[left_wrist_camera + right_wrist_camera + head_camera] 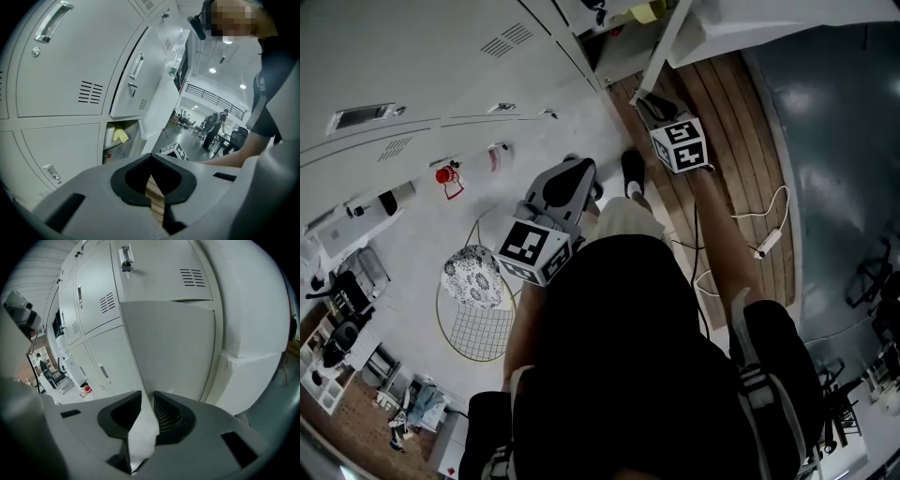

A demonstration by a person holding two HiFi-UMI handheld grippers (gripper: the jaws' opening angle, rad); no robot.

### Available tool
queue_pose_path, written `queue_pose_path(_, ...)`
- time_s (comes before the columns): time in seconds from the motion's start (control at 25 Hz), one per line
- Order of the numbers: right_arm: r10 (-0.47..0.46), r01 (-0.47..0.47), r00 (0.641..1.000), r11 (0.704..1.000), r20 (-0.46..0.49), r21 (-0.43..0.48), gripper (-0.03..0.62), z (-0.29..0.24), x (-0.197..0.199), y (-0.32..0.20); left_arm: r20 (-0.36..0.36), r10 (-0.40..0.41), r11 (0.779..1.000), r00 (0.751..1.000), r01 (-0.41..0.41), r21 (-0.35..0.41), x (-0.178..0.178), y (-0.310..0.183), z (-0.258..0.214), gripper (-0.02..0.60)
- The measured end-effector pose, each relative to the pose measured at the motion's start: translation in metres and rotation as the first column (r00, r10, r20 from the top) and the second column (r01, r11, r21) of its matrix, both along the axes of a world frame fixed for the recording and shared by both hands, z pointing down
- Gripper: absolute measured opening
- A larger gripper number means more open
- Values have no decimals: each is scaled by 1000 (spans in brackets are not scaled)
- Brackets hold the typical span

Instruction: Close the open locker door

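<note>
The open locker door (173, 348) is a plain white panel swung out from a bank of white lockers (150, 273). In the right gripper view it fills the middle of the picture, and its lower edge runs down between the jaws of the right gripper (146, 397), which are closed onto that edge. From the head view the door (667, 42) shows only as a thin white strip seen edge-on, with the right gripper (652, 103) at its lower end and the marker cube (680, 142) just behind it.

In the left gripper view the same door (157, 110) stands out from the lockers, and beside it the open compartment (123, 140) holds a yellow item (120, 136) and a white roll (109, 137). The left gripper (150, 159) has its jaws drawn together at the tips with nothing between them; only wooden floor shows through the gap below. In the head view this gripper (567, 183) hangs well apart from the door, over the pale floor in front of the lockers.

On that floor near the left gripper lie a small red object (443, 175), a round wire rack (478, 323) and a patterned cushion (472, 277) resting on the rack. A white cable (766, 234) trails across the wooden floor (722, 122) to the person's right. People (213, 129) stand far down the hall
</note>
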State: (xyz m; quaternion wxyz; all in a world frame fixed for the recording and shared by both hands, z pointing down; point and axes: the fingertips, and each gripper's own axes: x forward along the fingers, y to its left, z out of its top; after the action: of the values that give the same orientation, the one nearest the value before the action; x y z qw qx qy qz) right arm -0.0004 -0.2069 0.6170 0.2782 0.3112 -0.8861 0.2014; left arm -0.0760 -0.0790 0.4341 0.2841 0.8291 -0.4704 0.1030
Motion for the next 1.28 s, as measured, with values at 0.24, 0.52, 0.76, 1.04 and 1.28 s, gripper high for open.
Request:
queue_pose_path(0.24,14,-14,1000,1000,10,13,86,-6,-17,-3,8,3,1000,1000,-2,-27,-14,0,6,17)
queue_pose_path(0.52,21,-22,999,999,28,30,86,-15,-38,-13,14,4,999,1000,-4,-38,-26,-3,11,17)
queue_pose_path(0.76,25,-27,999,999,45,44,86,-23,-53,-22,29,1,999,1000,0,-32,-39,-7,11,17)
queue_pose_path(1.04,16,-21,998,997,59,73,73,-33,-68,-27,28,13,1000,1000,-13,-27,-45,-8,9,17)
queue_pose_path(1.28,19,-25,998,995,60,98,55,-40,-77,-31,30,20,999,999,-19,-30,-51,-5,11,17)
